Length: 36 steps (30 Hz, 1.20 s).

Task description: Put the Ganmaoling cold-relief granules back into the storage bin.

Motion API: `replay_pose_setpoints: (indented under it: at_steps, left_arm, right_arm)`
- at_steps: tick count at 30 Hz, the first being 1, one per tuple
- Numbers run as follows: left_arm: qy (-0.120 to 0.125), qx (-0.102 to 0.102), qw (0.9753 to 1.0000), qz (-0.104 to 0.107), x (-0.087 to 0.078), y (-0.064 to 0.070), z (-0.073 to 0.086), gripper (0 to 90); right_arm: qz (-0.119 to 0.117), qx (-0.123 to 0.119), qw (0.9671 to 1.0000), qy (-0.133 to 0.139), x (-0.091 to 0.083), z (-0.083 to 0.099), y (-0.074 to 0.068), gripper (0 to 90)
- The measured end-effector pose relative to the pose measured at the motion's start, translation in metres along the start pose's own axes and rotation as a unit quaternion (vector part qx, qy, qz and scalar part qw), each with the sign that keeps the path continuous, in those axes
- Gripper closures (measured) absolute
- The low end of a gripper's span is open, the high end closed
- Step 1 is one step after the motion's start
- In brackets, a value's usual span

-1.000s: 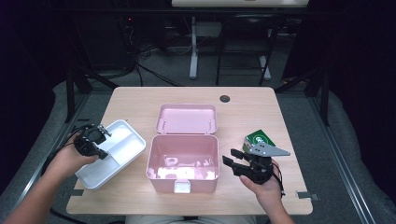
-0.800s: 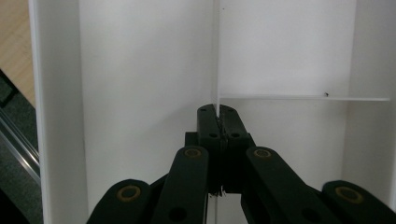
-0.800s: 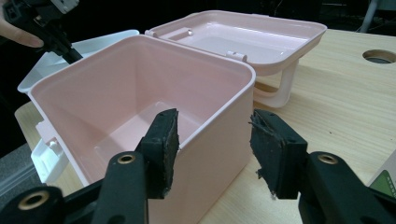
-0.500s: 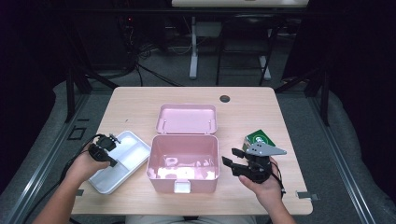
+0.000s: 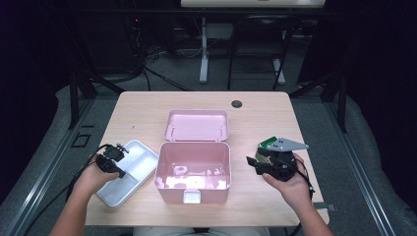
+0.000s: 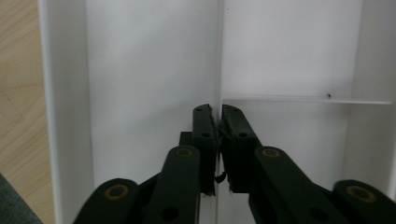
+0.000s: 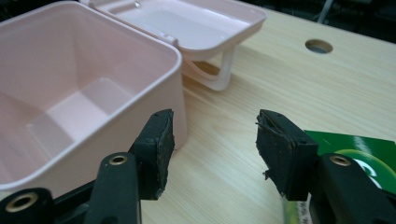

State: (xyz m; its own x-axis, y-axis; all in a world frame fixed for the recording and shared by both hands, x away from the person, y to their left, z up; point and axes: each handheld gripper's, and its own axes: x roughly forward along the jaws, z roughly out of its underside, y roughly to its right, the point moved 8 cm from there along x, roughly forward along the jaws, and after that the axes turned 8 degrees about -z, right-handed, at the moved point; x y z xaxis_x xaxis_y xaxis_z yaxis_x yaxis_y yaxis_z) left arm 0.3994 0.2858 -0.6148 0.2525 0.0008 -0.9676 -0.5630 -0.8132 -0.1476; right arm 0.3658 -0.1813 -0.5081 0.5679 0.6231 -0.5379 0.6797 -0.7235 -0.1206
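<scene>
Two fingers of our left gripper (image 6: 217, 140) pinch the white tray's (image 5: 142, 157) divider wall, which runs straight ahead between them. Our right gripper (image 7: 212, 149) hangs open, the pink box (image 7: 70, 93) just beside its left finger.

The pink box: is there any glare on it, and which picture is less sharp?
High view: bright glare on the floor of the pink box, dark surroundings. Right gripper view: box evenly lit, near claw slightly soft. Left gripper view: white tray evenly bright.
</scene>
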Motion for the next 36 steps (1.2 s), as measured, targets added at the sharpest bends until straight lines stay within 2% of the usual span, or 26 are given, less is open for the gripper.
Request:
replay_pose_setpoints:
  at_steps: [3, 5, 8, 10, 12, 14, 15, 17, 18, 19, 20, 22, 23, 26, 29, 30, 33, 36]
  left_arm:
    - [0.009, -0.010, 0.9999, 0.008, -0.004, -0.001, 0.002, 69.9]
    - [0.012, -0.014, 0.9998, 0.010, -0.005, -0.001, 0.005, 63.4]
    - [0.014, -0.016, 0.9997, 0.012, -0.007, -0.001, 0.010, 57.0]
    - [0.016, -0.018, 0.9996, 0.015, -0.009, -0.001, 0.012, 54.1]
    - [0.021, -0.012, 0.9996, 0.013, -0.010, -0.002, 0.012, 51.4]
    - [0.027, -0.014, 0.9994, 0.014, -0.012, -0.001, 0.013, 49.2]
    - [0.027, -0.013, 0.9995, 0.014, -0.013, -0.001, 0.013, 47.9]
    - [0.027, -0.009, 0.9993, 0.022, -0.014, 0.001, 0.013, 47.2]
    - [0.026, -0.008, 0.9992, 0.030, -0.014, 0.004, 0.014, 47.2]
    - [0.030, -0.003, 0.9990, 0.033, -0.014, 0.004, 0.014, 47.1]
    - [0.033, -0.002, 0.9988, 0.036, -0.015, 0.005, 0.013, 46.9]
    - [0.034, -0.003, 0.9987, 0.038, -0.015, 0.005, 0.013, 46.9]
    - [0.035, -0.006, 0.9987, 0.038, -0.016, 0.006, 0.013, 47.0]
    - [0.034, -0.017, 0.9984, 0.041, -0.018, 0.006, 0.012, 46.8]
    - [0.034, -0.014, 0.9987, 0.035, -0.020, 0.005, 0.012, 46.3]
    - [0.033, -0.015, 0.9988, 0.035, -0.020, 0.004, 0.012, 45.7]
    - [0.035, -0.019, 0.9986, 0.034, -0.022, 0.003, 0.012, 44.0]
    - [0.039, -0.019, 0.9985, 0.033, -0.022, 0.002, 0.011, 43.4]
  right_arm:
    - [-0.006, 0.001, 0.9993, -0.036, 0.001, -0.005, 0.009, 42.0]
    - [0.000, -0.001, 0.9979, -0.065, 0.003, -0.008, 0.014, 39.6]
    - [0.011, -0.010, 0.9923, -0.123, 0.007, -0.010, 0.021, 33.3]
    - [0.014, -0.014, 0.9870, -0.159, 0.010, -0.010, 0.025, 29.1]
    - [0.020, -0.014, 0.9790, -0.202, 0.013, -0.009, 0.030, 26.2]
    - [0.023, -0.008, 0.9742, -0.224, 0.015, -0.008, 0.034, 22.4]
    - [0.024, 0.006, 0.9685, -0.248, 0.017, -0.007, 0.038, 19.3]
    - [0.025, 0.016, 0.9647, -0.262, 0.019, -0.007, 0.043, 17.0]
    - [0.028, 0.026, 0.9614, -0.272, 0.020, -0.006, 0.047, 14.4]
    - [0.034, 0.034, 0.9558, -0.290, 0.021, -0.005, 0.052, 14.2]
    - [0.036, 0.040, 0.9525, -0.300, 0.022, -0.004, 0.054, 13.9]
    - [0.048, 0.047, 0.9425, -0.327, 0.024, -0.002, 0.064, 10.4]
    - [0.051, 0.053, 0.9394, -0.335, 0.025, -0.001, 0.066, 9.2]
    - [0.060, 0.066, 0.9272, -0.364, 0.027, 0.002, 0.078, 7.4]
    - [0.067, 0.082, 0.9193, -0.379, 0.031, 0.006, 0.090, 6.5]
    - [0.070, 0.089, 0.9155, -0.386, 0.032, 0.007, 0.094, 6.5]
    - [0.074, 0.107, 0.9105, -0.392, 0.035, 0.010, 0.105, 7.5]
    - [0.066, 0.115, 0.9061, -0.402, 0.039, 0.013, 0.110, 14.5]
